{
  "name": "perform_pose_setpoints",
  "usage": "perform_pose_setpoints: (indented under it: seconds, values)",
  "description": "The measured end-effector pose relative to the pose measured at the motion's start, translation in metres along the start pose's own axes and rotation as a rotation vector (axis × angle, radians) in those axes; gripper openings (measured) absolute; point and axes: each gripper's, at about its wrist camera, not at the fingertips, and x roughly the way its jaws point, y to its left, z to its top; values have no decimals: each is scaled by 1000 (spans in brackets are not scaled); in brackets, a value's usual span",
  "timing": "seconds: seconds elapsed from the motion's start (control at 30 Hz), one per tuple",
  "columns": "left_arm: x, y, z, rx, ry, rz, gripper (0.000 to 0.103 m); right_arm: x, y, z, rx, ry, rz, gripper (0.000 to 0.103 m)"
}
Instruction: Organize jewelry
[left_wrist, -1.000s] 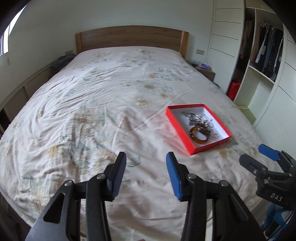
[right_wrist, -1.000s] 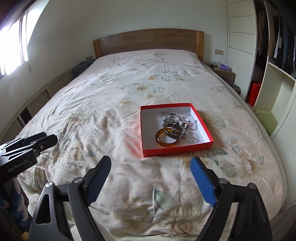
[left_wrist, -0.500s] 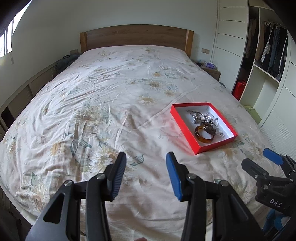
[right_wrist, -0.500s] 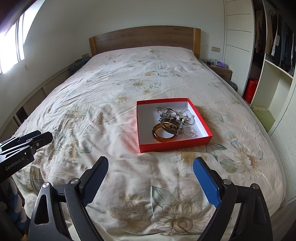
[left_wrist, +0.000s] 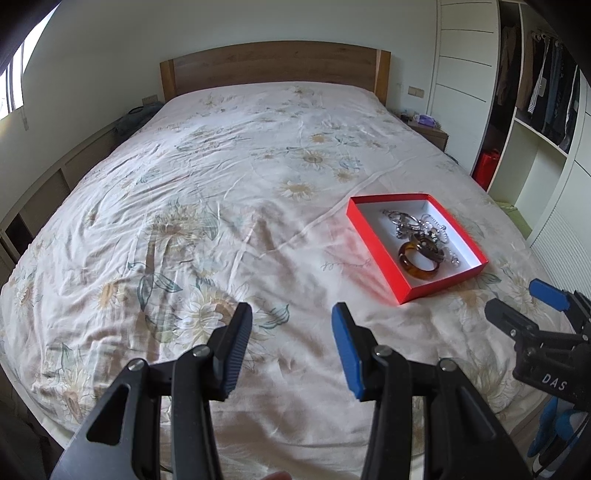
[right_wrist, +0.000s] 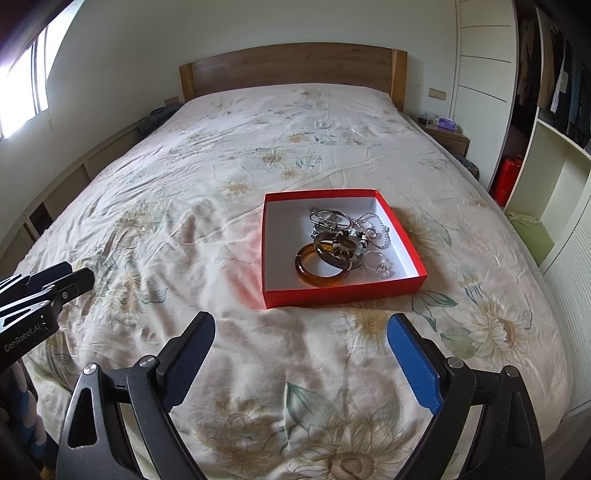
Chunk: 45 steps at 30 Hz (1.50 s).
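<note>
A shallow red box (right_wrist: 343, 290) with a white inside sits on the flowered bedspread; it also shows in the left wrist view (left_wrist: 376, 243). In it lie an amber bangle (right_wrist: 320, 272), a dark brown bangle (right_wrist: 338, 251) and a tangle of silver chains and rings (right_wrist: 347, 223). The amber bangle shows in the left wrist view too (left_wrist: 419, 263). My right gripper (right_wrist: 301, 328) is open and empty, just short of the box's near wall. My left gripper (left_wrist: 291, 321) is open and empty, left of and nearer than the box.
The bed (right_wrist: 184, 184) has a wooden headboard (right_wrist: 291, 68). A nightstand (right_wrist: 447, 134) stands at the far right, beside a white wardrobe with open shelves (right_wrist: 554, 155). A low shelf unit (left_wrist: 55, 177) runs along the left wall under a window.
Both grippers have drawn back and up from the bed, so more of it shows. The box and jewelry have not moved. Both stay open.
</note>
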Motion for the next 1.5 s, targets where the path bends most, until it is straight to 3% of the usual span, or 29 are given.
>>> perform_pose_setpoints:
  seconds: [0.63,1.5]
  values:
    - [36,12,2,-29,39,-7,48,43,9,5,-45,71,-23,94]
    - [54,7,-7,6,74,-9,48,38,3,2,-43,59,-63,94]
